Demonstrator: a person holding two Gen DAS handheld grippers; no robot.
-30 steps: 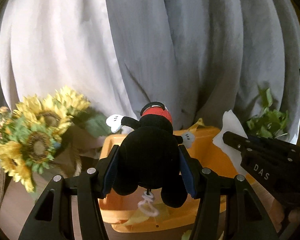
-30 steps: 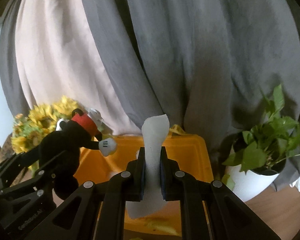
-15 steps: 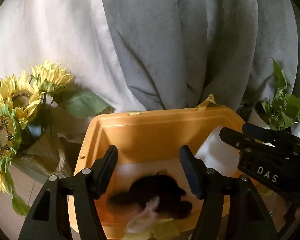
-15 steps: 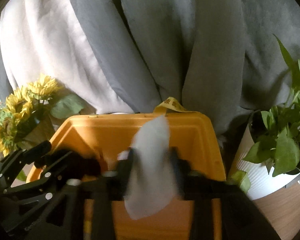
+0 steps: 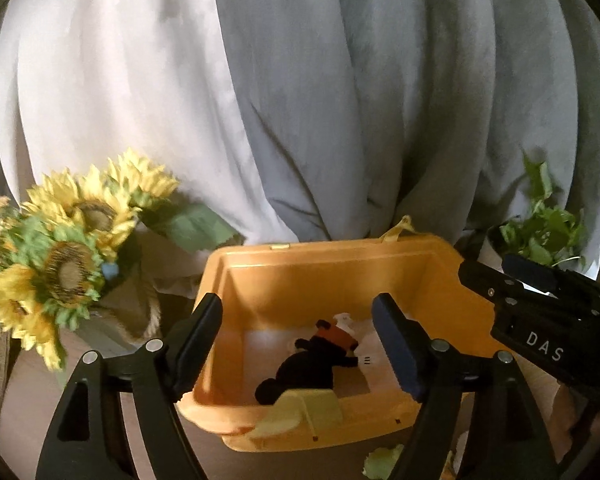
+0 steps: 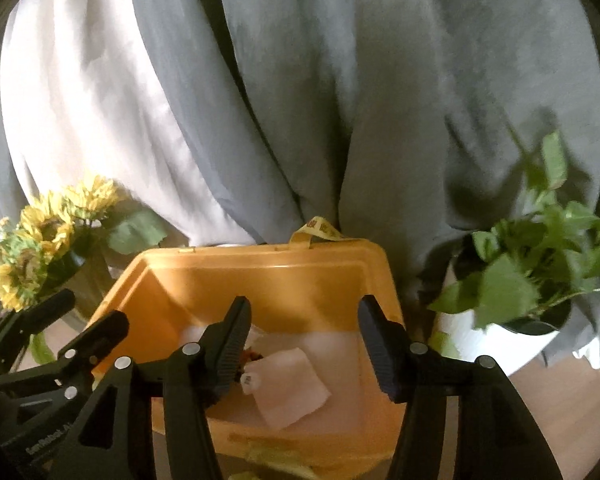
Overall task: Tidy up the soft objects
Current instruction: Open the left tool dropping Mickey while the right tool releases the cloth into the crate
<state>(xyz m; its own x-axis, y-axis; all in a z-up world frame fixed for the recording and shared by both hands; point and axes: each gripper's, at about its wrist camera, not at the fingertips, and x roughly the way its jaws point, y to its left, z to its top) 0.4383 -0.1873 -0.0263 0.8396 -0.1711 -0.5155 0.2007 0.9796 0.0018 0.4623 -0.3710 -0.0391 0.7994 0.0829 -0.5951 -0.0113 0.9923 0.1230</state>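
Yellow sunflowers [image 5: 68, 240] stand at nine o'clock, clear of the orange bin [image 5: 324, 264], which sits mid-desk as the collecting place for soft things. Inside it the black plush toy [image 5: 304, 368] lies on its side, with the white cloth [image 6: 292, 388] flat at its three o'clock. Above the bin, the left claw [image 5: 298, 344] and right claw [image 6: 304, 344] both hang spread apart, holding nothing, apparently because their loads now rest inside.
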